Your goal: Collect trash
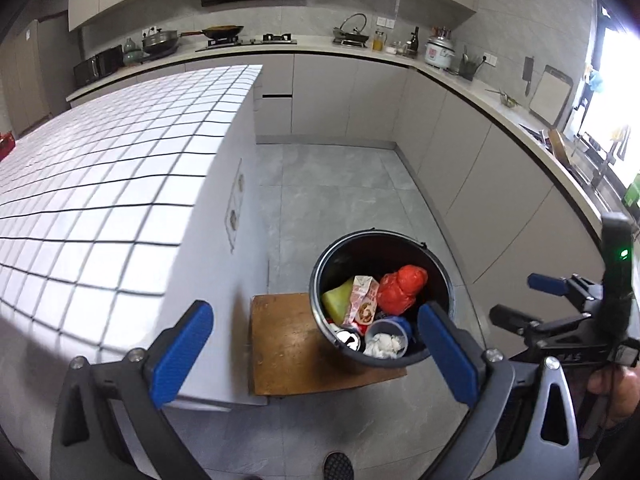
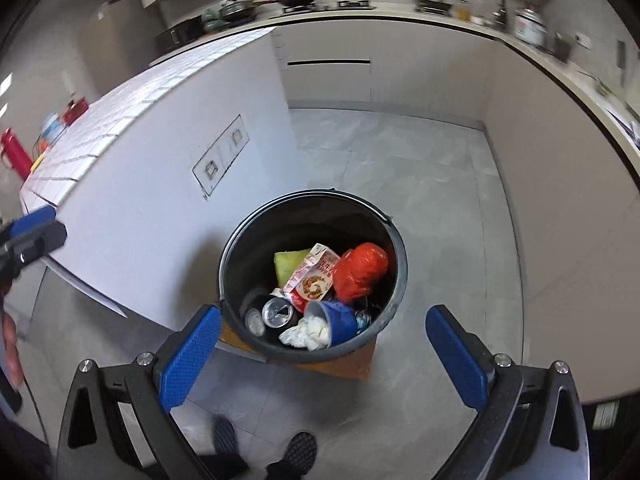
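A black trash bucket (image 1: 326, 264) stands on a low wooden stool (image 1: 288, 352) beside the white tiled island. It holds a red plastic bag (image 1: 400, 290), a milk carton (image 1: 362, 300), a yellow-green wrapper (image 1: 336, 300), a drink can (image 1: 348, 340) and a blue cup with crumpled tissue (image 1: 386, 340). The same bucket (image 2: 236, 248) and its trash show in the right wrist view. My left gripper (image 1: 316, 356) is open and empty above the stool. My right gripper (image 2: 324, 356) is open and empty over the bucket's near rim; it also shows at the right of the left wrist view (image 1: 524, 304).
The white tiled island (image 1: 120, 168) fills the left, with a red flask (image 2: 14, 152) at its far end. Grey cabinets and a worktop with a rice cooker (image 1: 440, 52), pans and a cutting board (image 1: 550, 94) run along the back and right. Grey floor tiles (image 1: 340, 196) lie between.
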The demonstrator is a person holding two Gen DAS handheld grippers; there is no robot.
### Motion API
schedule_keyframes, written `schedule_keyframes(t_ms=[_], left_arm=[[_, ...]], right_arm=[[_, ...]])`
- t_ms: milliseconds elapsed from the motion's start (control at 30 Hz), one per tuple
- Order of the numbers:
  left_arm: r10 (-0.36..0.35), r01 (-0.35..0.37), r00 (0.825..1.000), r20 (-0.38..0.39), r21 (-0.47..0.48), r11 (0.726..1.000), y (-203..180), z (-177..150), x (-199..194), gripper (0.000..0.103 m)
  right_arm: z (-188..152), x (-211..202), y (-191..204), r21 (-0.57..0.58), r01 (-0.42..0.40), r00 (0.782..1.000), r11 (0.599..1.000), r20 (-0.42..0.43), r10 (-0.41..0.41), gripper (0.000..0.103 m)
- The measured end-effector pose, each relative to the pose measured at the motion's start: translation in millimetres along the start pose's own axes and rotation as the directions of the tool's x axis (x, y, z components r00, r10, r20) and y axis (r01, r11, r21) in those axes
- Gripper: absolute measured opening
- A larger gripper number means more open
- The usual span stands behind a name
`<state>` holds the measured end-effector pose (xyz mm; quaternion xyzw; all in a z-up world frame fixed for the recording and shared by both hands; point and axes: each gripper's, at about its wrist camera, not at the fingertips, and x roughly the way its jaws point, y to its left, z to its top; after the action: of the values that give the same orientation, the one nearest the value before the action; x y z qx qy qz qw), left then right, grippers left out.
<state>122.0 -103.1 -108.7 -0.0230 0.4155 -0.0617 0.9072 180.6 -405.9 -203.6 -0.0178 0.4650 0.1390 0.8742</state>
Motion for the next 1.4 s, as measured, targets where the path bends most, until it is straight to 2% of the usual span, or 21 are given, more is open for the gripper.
schedule_keyframes(t_ms=[67,233,467,600,733,967,1400], left_arm=[[0.0,0.0,1.0,0.007,-0.001,1.0,3.8,-4.9,-5.6,0.103],[-0.013,0.013,1.0,0.008,-0.008,1.0,18.1,-16.9,-18.8,0.103],[-0.007,0.008,0.999,0.032,-0.03,1.0,45.8,-36.0,-63.7,0.103],[0.015,-0.015,0.998,0.067,0.005,1.0,48.1,-40.6,-94.6,0.103],[0.001,-0.003,0.995,0.1,0.02,1.0,50.3,-46.9,-116.9,0.103],[-0.014,0.011,0.993,0.118,0.02,1.0,61.1,-56.7,-132.4,0.103],[-0.011,0.002,0.986,0.164,0.055,0.998,53.7,-64.6,-153.2,0.103]], right_arm=[[-3.9,-10.1,10.3,0.015,0.03,1.0,0.999,-0.004,-0.03,0.103],[-11.8,-31.2,39.6,0.019,0.048,0.999,0.999,0.006,-0.048,0.103],[-26.6,-70.0,90.1,0.02,0.078,0.996,0.997,0.029,-0.079,0.103],[-36.6,-96.6,119.2,0.013,0.093,0.994,0.996,0.052,-0.094,0.103],[-49.0,-121.9,143.7,0.01,0.107,0.991,0.994,0.077,-0.108,0.103],[-69.1,-152.1,156.3,0.037,0.13,0.985,0.991,0.106,-0.134,0.103],[-87.9,-187.2,165.3,0.063,0.14,0.978,0.988,0.146,-0.148,0.103]])
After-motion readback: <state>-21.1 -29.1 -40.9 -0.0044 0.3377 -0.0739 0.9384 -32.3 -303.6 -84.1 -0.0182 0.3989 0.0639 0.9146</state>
